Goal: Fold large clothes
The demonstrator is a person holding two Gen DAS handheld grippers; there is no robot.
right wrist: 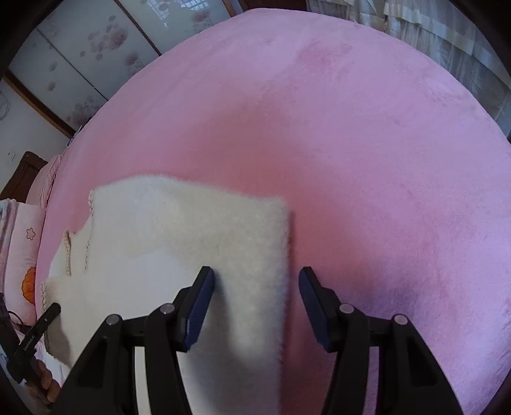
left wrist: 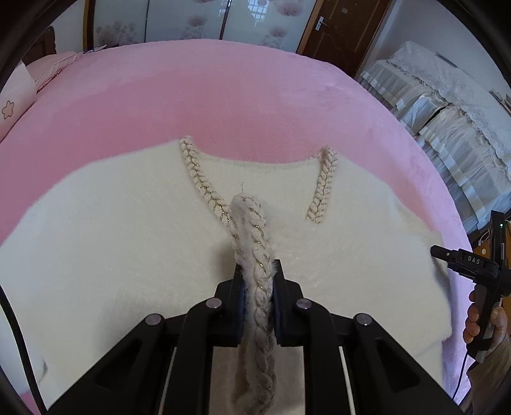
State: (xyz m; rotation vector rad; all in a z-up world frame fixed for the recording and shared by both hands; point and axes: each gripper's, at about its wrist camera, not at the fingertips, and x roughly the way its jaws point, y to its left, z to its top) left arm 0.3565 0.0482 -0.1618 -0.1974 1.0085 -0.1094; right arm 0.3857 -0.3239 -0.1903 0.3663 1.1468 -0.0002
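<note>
A cream fluffy cardigan (left wrist: 127,239) lies spread on the pink bedspread (left wrist: 239,95), neckline towards the far side. Braided trim (left wrist: 255,230) edges its open front. In the left wrist view my left gripper (left wrist: 258,271) is shut on one strand of this trim, which rises lifted between the pads. In the right wrist view my right gripper (right wrist: 255,271) is open above the cardigan's folded sleeve (right wrist: 223,230). The sleeve's right edge runs between the fingers and neither pad touches it. The cardigan's lower part is hidden under the grippers.
Pillows (left wrist: 12,95) lie at the bed's left end. Patterned sliding doors (left wrist: 191,19) and a brown door (left wrist: 345,28) stand behind the bed. Covered furniture (left wrist: 447,105) is at the right. A person's hand (left wrist: 485,322) holds the right gripper's handle by the bed's edge.
</note>
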